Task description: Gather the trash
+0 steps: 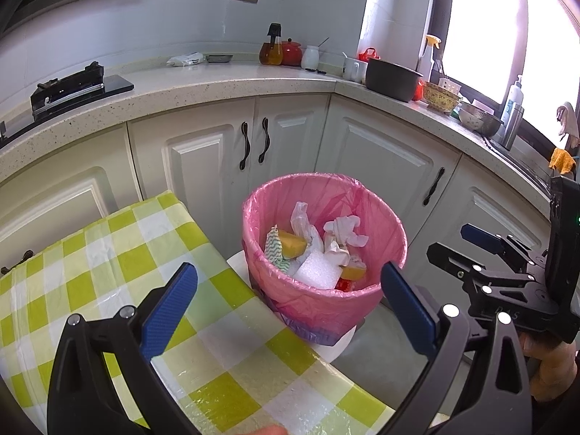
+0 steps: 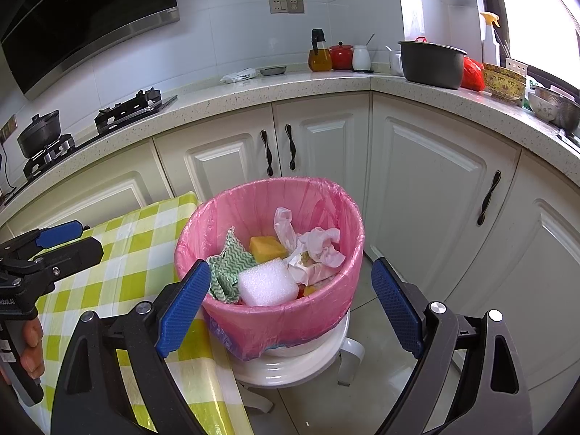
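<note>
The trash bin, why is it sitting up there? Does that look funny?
A little odd: the pink-lined trash bin stands on a white stool, not the floor, beside the checkered table. Nothing has spilled; the trash is inside.

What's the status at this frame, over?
Left gripper open, empty. Right gripper open, empty. Pink-lined bin on white stool holds foam block, sponge, cloth, tissues. Nothing blocking the bin mouth.
</note>
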The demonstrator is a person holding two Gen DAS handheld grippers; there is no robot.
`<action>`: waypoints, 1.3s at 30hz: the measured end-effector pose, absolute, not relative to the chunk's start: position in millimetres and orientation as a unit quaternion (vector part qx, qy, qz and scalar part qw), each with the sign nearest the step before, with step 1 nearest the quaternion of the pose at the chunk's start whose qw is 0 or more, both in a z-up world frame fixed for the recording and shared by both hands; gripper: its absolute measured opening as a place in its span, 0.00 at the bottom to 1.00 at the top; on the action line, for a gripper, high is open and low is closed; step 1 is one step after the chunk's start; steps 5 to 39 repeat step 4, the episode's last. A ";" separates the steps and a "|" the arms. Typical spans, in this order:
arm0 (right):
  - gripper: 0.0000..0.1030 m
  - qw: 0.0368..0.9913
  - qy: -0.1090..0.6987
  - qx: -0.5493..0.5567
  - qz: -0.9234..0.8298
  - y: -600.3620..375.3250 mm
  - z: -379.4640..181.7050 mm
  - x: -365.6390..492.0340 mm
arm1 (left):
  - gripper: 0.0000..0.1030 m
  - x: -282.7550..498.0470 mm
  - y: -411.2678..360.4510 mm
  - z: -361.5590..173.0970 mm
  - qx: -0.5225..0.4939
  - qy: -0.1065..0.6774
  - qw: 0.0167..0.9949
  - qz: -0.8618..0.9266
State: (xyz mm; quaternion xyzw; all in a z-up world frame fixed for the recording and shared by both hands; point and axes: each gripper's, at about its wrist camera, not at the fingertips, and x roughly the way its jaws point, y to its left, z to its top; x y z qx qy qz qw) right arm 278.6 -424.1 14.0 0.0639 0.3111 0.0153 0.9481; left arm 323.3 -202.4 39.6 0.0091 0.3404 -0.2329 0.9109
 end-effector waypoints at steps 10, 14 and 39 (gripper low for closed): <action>0.82 0.948 0.311 0.064 0.016 -424.2 14.0 278.7 | 0.95 323.3 -202.7 40.3 0.011 0.340 0.912 -0.229; 0.82 0.948 0.311 0.064 0.016 -424.2 14.0 278.7 | 0.95 323.3 -202.7 40.3 0.011 0.340 0.912 -0.229; 0.82 0.948 0.311 0.064 0.016 -424.2 14.0 278.7 | 0.95 323.3 -202.7 40.3 0.011 0.340 0.912 -0.229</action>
